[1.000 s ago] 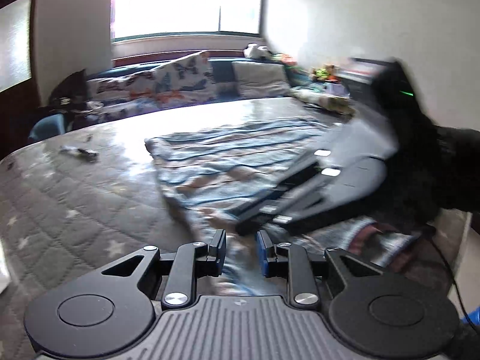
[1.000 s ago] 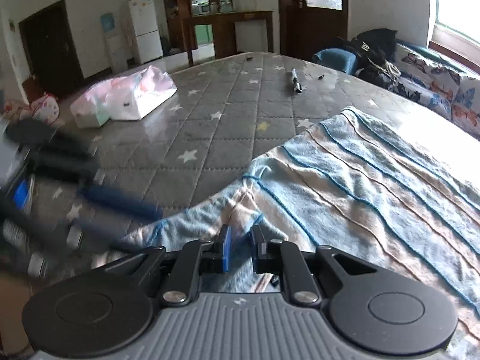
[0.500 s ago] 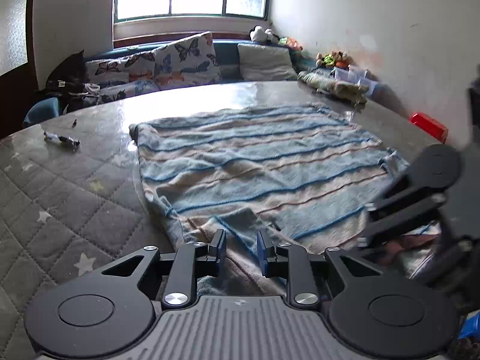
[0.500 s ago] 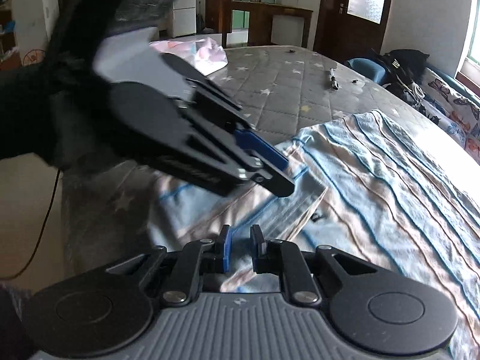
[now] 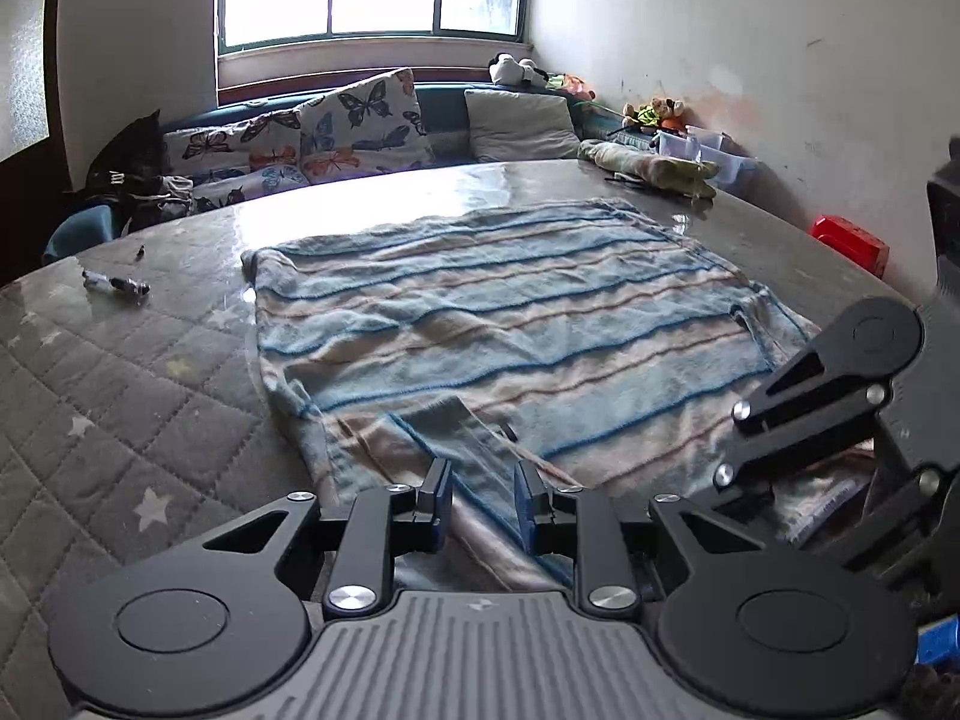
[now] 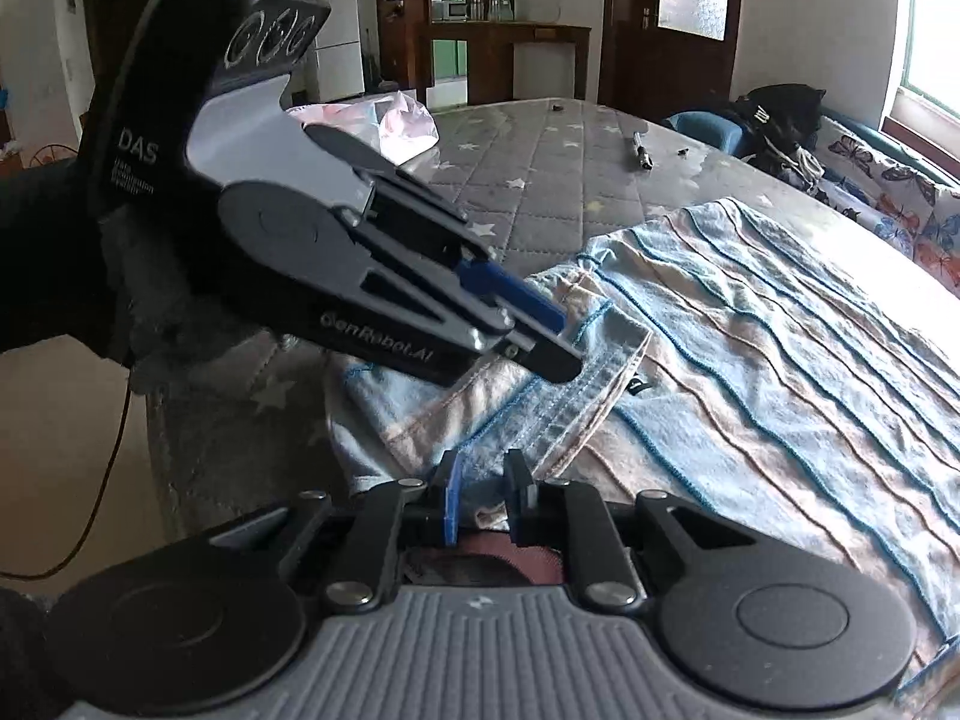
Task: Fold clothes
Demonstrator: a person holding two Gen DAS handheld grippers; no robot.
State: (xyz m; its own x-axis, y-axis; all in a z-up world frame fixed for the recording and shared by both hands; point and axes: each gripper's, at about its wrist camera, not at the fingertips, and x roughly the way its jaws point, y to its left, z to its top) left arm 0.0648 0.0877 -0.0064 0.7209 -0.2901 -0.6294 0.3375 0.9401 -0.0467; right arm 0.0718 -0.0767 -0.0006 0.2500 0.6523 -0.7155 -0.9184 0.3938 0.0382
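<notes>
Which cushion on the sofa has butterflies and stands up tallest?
The butterfly cushion in the middle, propped upright. The plain grey cushion has no butterflies; the other patterned ones lie lower.

— The striped garment (image 5: 510, 324): what is it made of?
— Soft, fuzzy cloth, terry-like, matt, with a stitched hem. It lies on a quilted mattress (image 5: 120, 396) of grey fabric whose far part shines glossy under the window.
— And the left gripper (image 5: 483, 501)?
— Matt black plastic links, bright metal rivets, a ribbed grey body; the right gripper (image 6: 483, 498) looks the same.
</notes>
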